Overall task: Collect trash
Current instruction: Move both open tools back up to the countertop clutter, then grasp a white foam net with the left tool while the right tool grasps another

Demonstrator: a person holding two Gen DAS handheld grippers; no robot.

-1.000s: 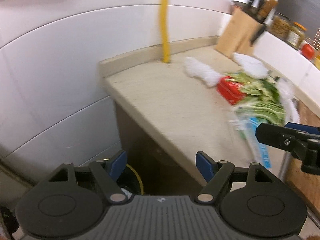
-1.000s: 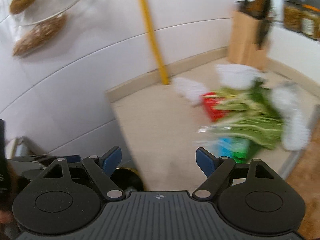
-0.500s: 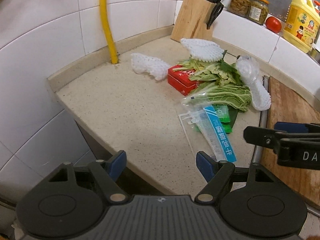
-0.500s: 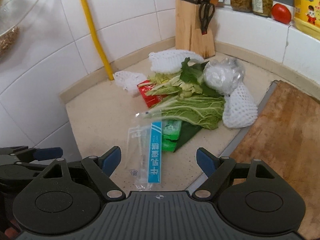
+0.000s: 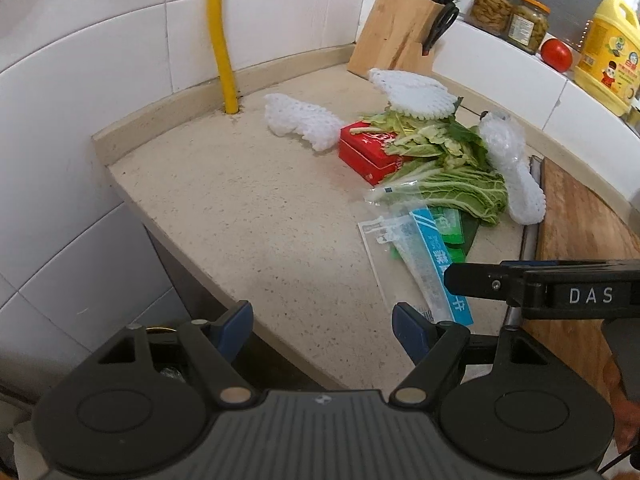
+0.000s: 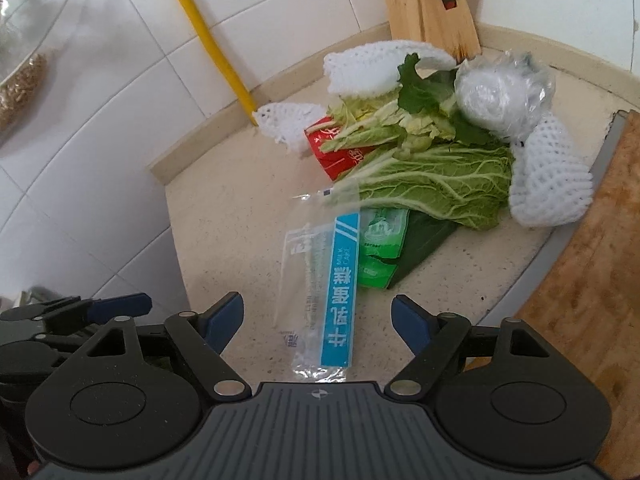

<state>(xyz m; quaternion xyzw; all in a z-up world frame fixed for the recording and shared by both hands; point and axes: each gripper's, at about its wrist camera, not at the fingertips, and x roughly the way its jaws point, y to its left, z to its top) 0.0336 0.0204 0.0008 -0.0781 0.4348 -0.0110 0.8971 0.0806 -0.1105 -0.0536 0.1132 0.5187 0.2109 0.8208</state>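
**Approach to the first piece of trash**

The right tool (image 6: 318, 322) stood wide open and empty, its jaws framing the clear wrapper with the blue stripe (image 6: 340, 280) that lay flat near the front edge of the worktop (image 6: 240, 216). The left tool (image 5: 322, 326), likewise open and empty, hung over the same front edge, beside the wrapper. Behind the wrapper lay a green packet (image 6: 380, 240), cabbage leaves (image 6: 432, 188), a red box (image 6: 340, 156) and white foam nets (image 6: 548, 184). Nothing appeared collected; the next move probably called for lowering onto the thin, flat wrapper and pinching it.
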